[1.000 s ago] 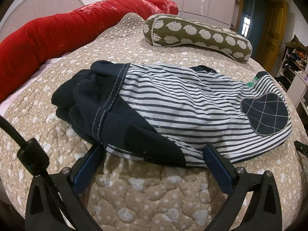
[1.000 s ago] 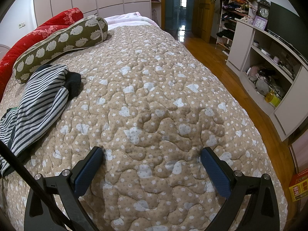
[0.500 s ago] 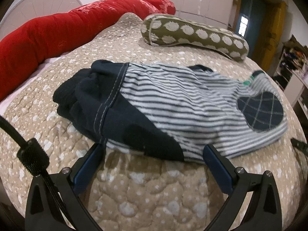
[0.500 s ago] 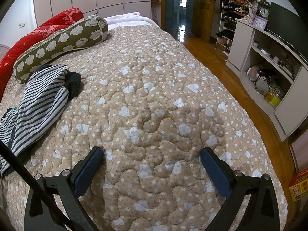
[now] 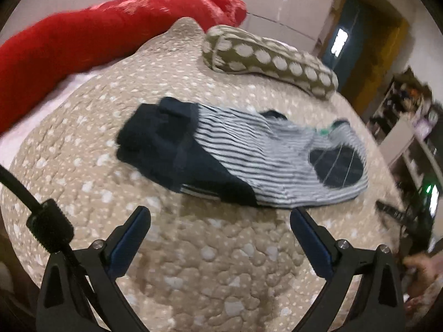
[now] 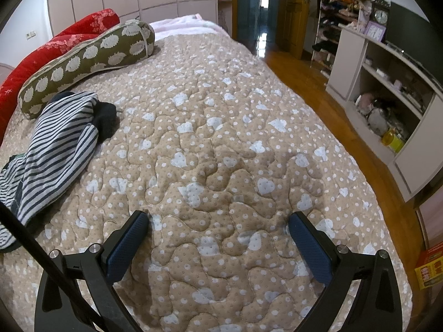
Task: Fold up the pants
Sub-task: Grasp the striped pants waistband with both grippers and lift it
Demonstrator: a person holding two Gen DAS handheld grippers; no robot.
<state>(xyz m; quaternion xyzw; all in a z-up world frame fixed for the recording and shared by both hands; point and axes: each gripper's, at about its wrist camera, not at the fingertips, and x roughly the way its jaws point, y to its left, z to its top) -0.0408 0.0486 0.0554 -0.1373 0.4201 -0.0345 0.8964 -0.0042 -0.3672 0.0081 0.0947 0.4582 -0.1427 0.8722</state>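
Left tongs [image 5: 220, 214] spread above striped pants [image 5: 249, 160] on quilted bedspread [image 5: 193, 262].

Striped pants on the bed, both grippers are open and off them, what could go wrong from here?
The striped pants lie in a bunched stack, so the left gripper may well pinch several layers or only the top one. The quilt beneath is soft and puffy; a low pinch could catch it too. The right gripper points at bare quilt, with the pants far off to its left, so a two-handed fold needs a big reposition.
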